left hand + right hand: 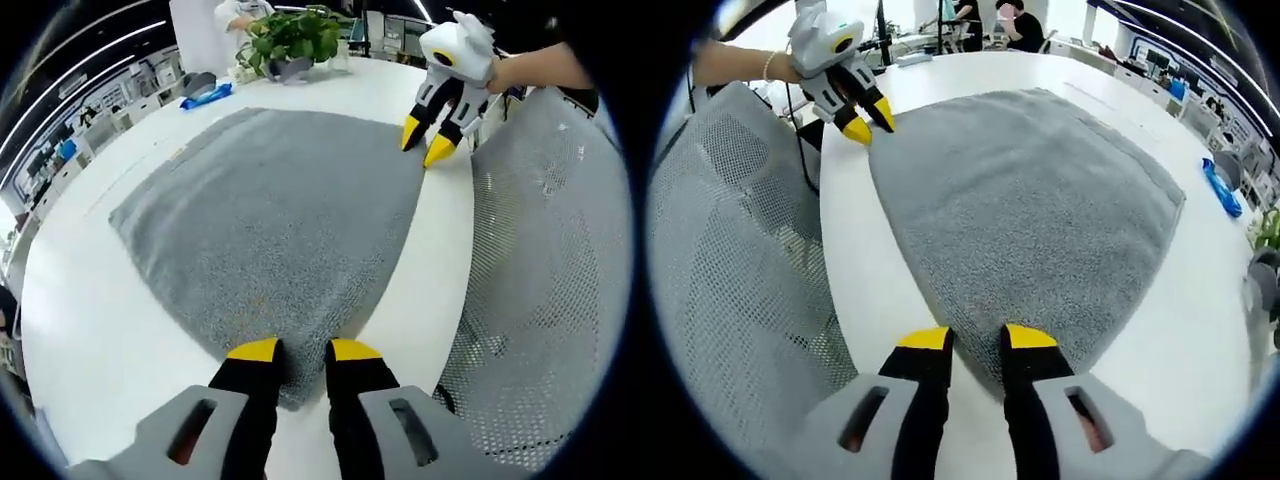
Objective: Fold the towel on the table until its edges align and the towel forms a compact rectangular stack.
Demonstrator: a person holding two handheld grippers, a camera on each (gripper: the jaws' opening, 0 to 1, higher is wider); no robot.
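Note:
A grey towel (270, 220) lies spread flat on the white table (90, 330). My left gripper (303, 352) is open, its yellow-tipped jaws standing on either side of the towel's near corner. The right gripper (425, 140), held by a hand, is at the towel's far right corner with its jaws apart. In the right gripper view the towel (1030, 190) stretches away from my open right gripper (977, 340), whose jaws straddle a corner at the table edge. The left gripper (865, 120) sits at the far left corner.
A grey mesh chair back (540, 280) (730, 270) stands against the table edge beside both grippers. A potted plant (295, 35) and a blue packet (207, 96) (1222, 188) lie beyond the towel. People sit at desks in the background.

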